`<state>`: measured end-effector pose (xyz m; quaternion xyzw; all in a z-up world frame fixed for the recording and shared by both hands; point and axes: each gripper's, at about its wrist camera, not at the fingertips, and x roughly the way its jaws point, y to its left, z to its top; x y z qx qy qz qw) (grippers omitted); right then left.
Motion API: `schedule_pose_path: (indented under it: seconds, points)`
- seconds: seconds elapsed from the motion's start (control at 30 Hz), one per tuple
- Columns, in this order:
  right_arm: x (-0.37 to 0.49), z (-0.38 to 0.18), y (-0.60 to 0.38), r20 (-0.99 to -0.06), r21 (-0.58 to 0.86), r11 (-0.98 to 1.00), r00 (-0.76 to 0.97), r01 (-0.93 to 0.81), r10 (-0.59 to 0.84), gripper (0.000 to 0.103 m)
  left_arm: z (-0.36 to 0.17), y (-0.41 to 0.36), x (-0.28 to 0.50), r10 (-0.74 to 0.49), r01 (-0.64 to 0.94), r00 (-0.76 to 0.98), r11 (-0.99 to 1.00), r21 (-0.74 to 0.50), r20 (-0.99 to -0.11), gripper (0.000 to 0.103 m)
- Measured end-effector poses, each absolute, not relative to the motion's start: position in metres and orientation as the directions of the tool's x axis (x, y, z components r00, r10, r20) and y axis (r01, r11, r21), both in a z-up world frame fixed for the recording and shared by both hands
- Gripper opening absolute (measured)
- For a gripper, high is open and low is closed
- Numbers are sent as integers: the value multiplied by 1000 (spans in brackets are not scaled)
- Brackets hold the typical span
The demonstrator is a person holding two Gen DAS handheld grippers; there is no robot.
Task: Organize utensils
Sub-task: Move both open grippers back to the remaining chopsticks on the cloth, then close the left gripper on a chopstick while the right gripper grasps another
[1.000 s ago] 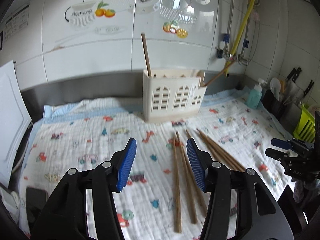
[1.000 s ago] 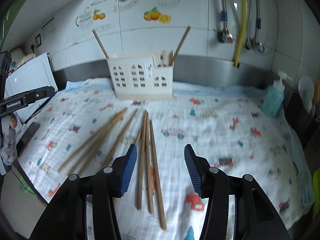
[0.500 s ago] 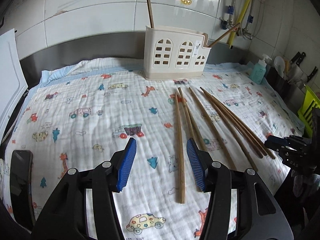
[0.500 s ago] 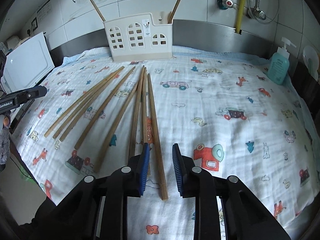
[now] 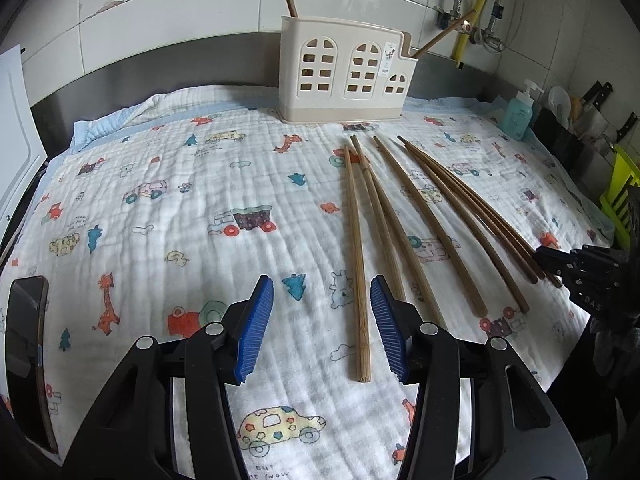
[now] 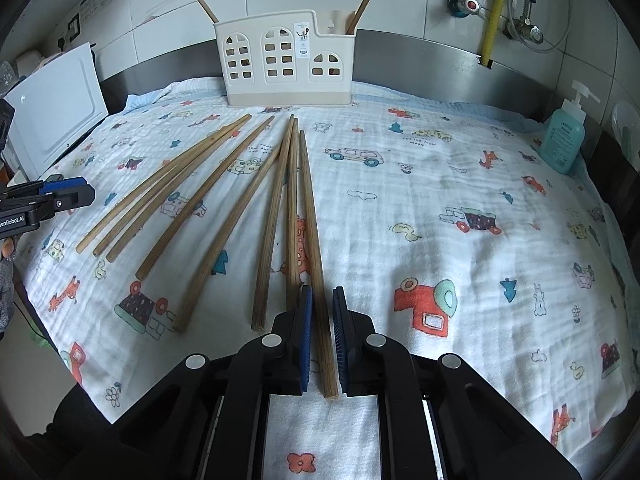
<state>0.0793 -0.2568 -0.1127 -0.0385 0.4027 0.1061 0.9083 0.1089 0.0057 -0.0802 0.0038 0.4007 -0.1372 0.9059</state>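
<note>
Several long wooden chopsticks (image 5: 424, 216) lie fanned out on a printed cloth (image 5: 168, 184); they also show in the right wrist view (image 6: 224, 200). A cream utensil holder (image 5: 344, 76) with arched windows stands at the back, with two chopsticks upright in it; it shows in the right wrist view too (image 6: 286, 62). My left gripper (image 5: 322, 322) is open, low over the cloth, with the near end of the leftmost chopstick (image 5: 357, 264) between its jaws. My right gripper (image 6: 320, 334) is closed on the near end of the rightmost chopstick (image 6: 310, 216), which still lies on the cloth.
A teal soap bottle (image 6: 564, 138) stands at the right rear. A white board (image 6: 56, 108) leans at the left. A dark phone (image 5: 26, 356) lies at the cloth's left front corner. Knives (image 5: 600, 100) and a green rack (image 5: 618, 192) are at the far right. Pipes (image 6: 494, 4) run down the tiled wall.
Both grippers have come down and forward toward the chopsticks. My right gripper has narrowed from wide open to pinching the rightmost chopstick. My left gripper stays open.
</note>
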Motion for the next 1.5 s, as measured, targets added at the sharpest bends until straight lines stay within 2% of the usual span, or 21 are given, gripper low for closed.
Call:
schedule_pose_path:
  seconds: [0.13,0.3,0.5,0.73,1.4,1.5]
  points:
    - [77,-113,-258,-737,21,975,655,-220,164,8,-87,-8,111,-257,281,624,955,-95,-738,42]
    - [75,-113,-262,-733,33,976,658,-214,169,7,-97,-17,118,-261,290,598,952,-100,-758,29]
    - [74,-114,-262,-730,38,976,661,-214,173,7,-102,-22,123,-246,287,597,954,-83,-764,24]
    - [73,-114,-261,-727,37,977,666,-210,171,7,-102,-28,123,-204,278,609,960,-35,-766,11]
    - [72,-114,-263,-723,44,977,668,-210,176,7,-99,-37,133,-194,349,532,937,4,-824,10]
    - [72,-114,-262,-721,44,977,670,-207,174,7,-99,-37,133,-190,342,534,940,5,-824,7]
